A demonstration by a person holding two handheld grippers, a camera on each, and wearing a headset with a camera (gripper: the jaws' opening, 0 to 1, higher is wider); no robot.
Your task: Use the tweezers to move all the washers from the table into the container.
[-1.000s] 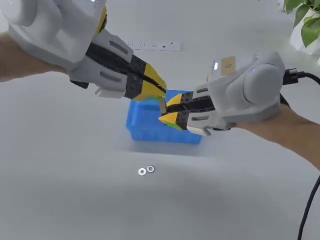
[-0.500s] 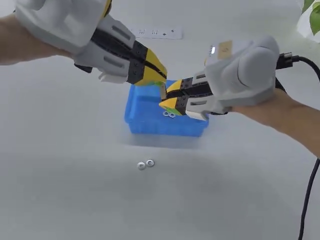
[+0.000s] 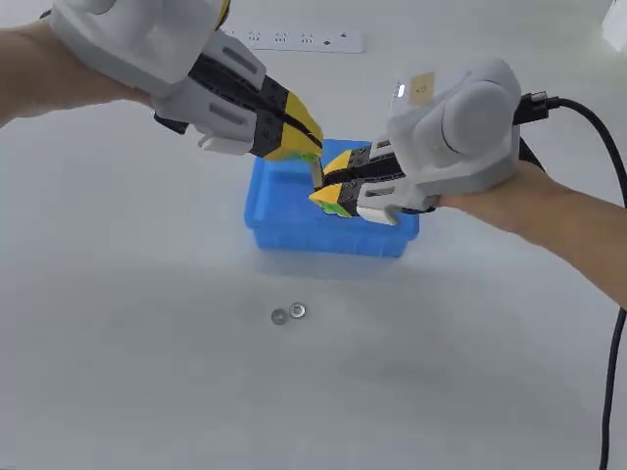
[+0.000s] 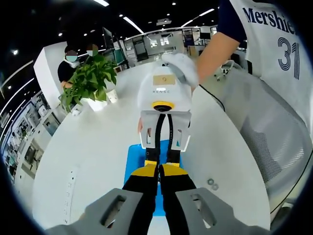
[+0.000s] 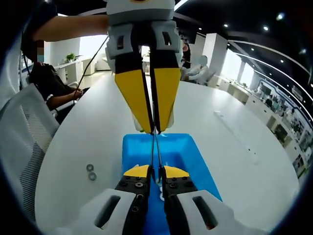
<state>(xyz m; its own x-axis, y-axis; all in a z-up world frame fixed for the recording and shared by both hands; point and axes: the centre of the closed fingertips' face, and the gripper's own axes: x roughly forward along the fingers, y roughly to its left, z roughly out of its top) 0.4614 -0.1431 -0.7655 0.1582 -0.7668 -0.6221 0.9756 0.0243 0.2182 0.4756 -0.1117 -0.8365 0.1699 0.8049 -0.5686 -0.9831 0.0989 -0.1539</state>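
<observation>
Two washers (image 3: 288, 313) lie side by side on the white table, in front of the blue container (image 3: 284, 235). They also appear in the left gripper view as washers (image 4: 212, 184) and in the right gripper view as washers (image 5: 90, 172). My left gripper (image 3: 315, 155) and right gripper (image 3: 321, 196) meet tip to tip above the container. Thin metal tweezers (image 5: 154, 147) run between the two pairs of yellow jaws, and both grippers are shut on them. The tweezers' tips are hidden.
A white power strip (image 3: 294, 40) lies at the far edge of the table. A black cable (image 3: 588, 147) trails from the right gripper. A potted plant (image 4: 90, 81) stands further off, and bare table lies all round the container.
The camera has shifted, so the container and washers sit higher in the picture. Both grippers stay joined over the container. Washers seen inside the container half a second ago are now hidden.
</observation>
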